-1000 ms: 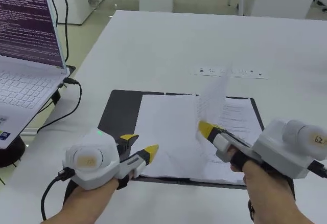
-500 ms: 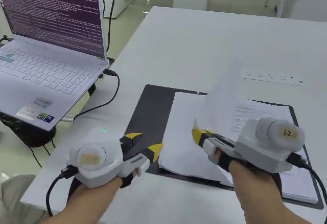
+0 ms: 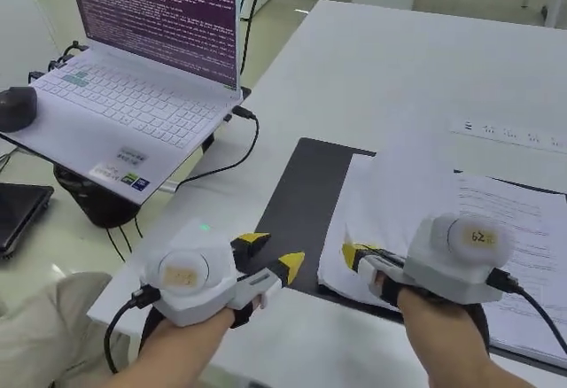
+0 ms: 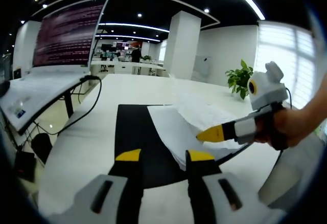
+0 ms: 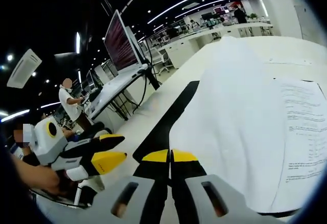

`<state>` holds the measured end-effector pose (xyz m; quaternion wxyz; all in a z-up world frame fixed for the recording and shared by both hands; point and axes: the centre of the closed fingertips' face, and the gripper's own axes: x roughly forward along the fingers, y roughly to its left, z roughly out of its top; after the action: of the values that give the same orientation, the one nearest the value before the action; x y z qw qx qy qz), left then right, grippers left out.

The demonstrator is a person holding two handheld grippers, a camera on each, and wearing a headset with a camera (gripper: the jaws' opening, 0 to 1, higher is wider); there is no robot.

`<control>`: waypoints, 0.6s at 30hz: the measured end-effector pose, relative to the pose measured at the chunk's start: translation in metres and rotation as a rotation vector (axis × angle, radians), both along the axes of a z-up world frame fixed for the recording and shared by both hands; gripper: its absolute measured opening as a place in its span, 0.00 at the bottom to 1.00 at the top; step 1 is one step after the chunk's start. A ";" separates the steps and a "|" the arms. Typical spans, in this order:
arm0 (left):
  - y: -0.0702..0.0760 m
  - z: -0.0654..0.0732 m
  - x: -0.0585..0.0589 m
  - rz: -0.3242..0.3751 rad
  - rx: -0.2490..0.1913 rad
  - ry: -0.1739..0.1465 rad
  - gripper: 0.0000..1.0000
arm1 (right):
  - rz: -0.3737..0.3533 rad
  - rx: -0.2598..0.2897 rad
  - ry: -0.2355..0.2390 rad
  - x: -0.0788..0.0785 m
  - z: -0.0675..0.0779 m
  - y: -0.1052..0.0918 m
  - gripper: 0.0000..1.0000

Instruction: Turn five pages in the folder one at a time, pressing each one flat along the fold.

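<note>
A black folder (image 3: 301,195) lies open on the white table, with a printed page (image 3: 523,220) flat on its right half. One white sheet (image 3: 399,189) is lifted and bowed over the middle. My right gripper (image 3: 353,253) is shut on that sheet's lower edge; its jaws meet in the right gripper view (image 5: 170,155), with the sheet (image 5: 230,101) spreading out ahead. My left gripper (image 3: 270,252) hovers open at the folder's near left corner, nothing between its jaws (image 4: 163,156). In the left gripper view the right gripper (image 4: 202,134) holds the sheet (image 4: 196,114) above the folder (image 4: 135,132).
An open laptop (image 3: 151,78) stands on a raised stand to the left, a mouse (image 3: 18,104) beside it and a black cable (image 3: 235,153) running down to the table. A white power strip (image 3: 514,133) lies beyond the folder. The table's left edge is close to my left gripper.
My right gripper has carried the lifted sheet leftward and lower, toward the folder's left half. The left gripper stays open near the front left corner. The head view has swung left.
</note>
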<state>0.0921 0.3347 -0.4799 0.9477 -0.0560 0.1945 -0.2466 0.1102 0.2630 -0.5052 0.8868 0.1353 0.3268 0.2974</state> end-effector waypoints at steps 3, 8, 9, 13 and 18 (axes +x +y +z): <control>0.001 -0.001 -0.002 0.003 -0.002 0.004 0.32 | 0.014 -0.013 0.017 -0.002 -0.009 0.004 0.00; 0.001 -0.004 -0.004 0.004 -0.001 0.011 0.32 | 0.030 -0.036 0.042 -0.006 -0.021 0.010 0.00; 0.000 -0.006 -0.005 -0.001 0.002 0.015 0.32 | 0.034 -0.035 0.046 -0.006 -0.025 0.011 0.00; -0.002 -0.007 -0.006 -0.005 0.000 0.017 0.32 | 0.047 -0.052 0.070 -0.010 -0.036 0.010 0.00; -0.007 -0.011 -0.005 -0.006 -0.003 0.028 0.31 | 0.050 -0.060 0.103 -0.012 -0.046 0.009 0.00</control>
<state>0.0869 0.3278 -0.4910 0.9442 -0.0600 0.2074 -0.2488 0.0981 0.2722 -0.5514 0.8648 0.1156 0.3842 0.3020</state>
